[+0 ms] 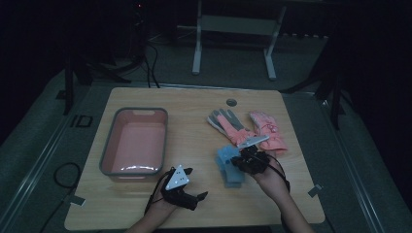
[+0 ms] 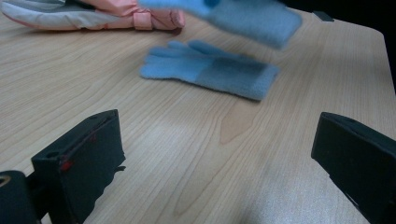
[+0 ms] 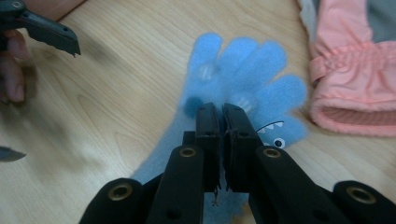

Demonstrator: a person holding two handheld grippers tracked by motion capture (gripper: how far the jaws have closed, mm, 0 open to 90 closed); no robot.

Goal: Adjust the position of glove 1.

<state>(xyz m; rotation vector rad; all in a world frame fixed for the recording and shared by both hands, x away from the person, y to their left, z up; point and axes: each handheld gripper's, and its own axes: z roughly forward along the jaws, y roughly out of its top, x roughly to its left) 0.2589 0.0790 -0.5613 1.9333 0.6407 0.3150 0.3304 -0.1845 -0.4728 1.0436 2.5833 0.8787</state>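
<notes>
Carrying 1 blue glove (image 3: pixel 243 70) clenched in the right gripper (image 3: pixel 223 116), just above its twin (image 2: pixel 210 70) near the table's (image 1: pixel 204 204) right front. Keep it pinched, swing left over the pink bin (image 1: pixel 108 160) at the left edge, then release; left gripper (image 1: pixel 192 183) waits, jaws released.

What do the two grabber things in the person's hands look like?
Both are black. The left gripper has a grey three-cornered plate on top and a thin black cable behind. The right gripper has flat block-shaped jaws on arms with brass-ringed holes. The forearms are bare, no sleeves.
</notes>
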